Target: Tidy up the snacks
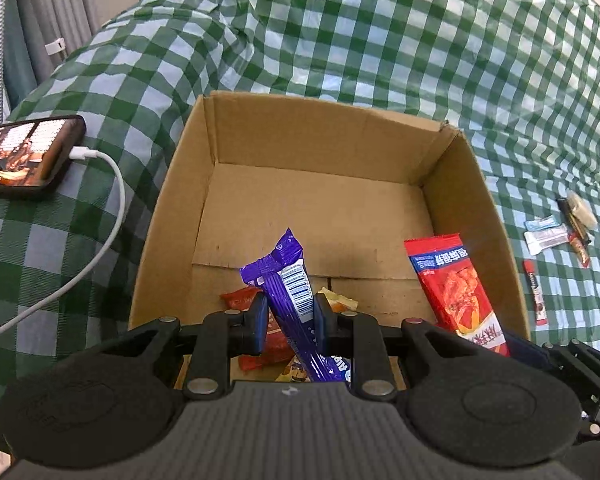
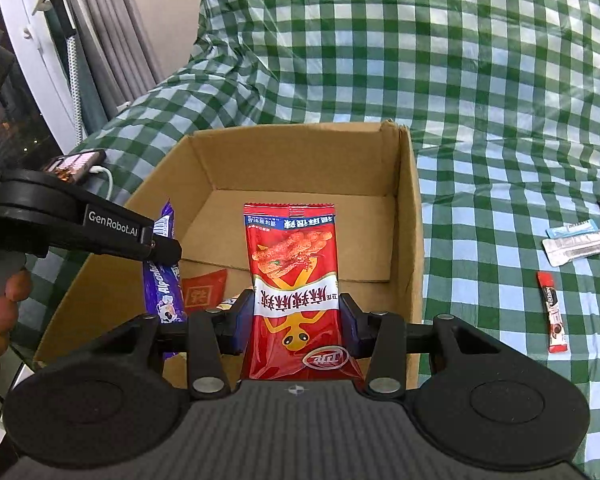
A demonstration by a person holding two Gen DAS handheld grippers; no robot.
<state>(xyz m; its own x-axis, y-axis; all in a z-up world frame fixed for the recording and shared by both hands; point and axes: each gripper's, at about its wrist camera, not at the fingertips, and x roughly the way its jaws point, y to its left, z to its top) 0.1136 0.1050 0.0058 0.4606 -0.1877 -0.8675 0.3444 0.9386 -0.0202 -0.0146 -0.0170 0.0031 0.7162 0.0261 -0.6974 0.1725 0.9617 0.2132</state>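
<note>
A: Left gripper [image 1: 289, 322]: jaws clamped on purple snack bar [image 1: 290, 280], held over the cardboard box [image 1: 472, 184], near its front wall.
B: Right gripper [image 2: 296, 312]: jaws clamped on red snack packet [image 2: 294, 264], also over the box. Small red packet [image 2: 203, 287] on box floor. Loose sachets [image 2: 578, 242] right of box on checked cloth [image 2: 460, 60]; phone [image 1: 24, 156] to the left.

Green-checked cloth [image 1: 380, 40] bearing cardboard box [image 1: 320, 140], phone [image 1: 24, 156], scattered snack packets [image 2: 580, 244].
</note>
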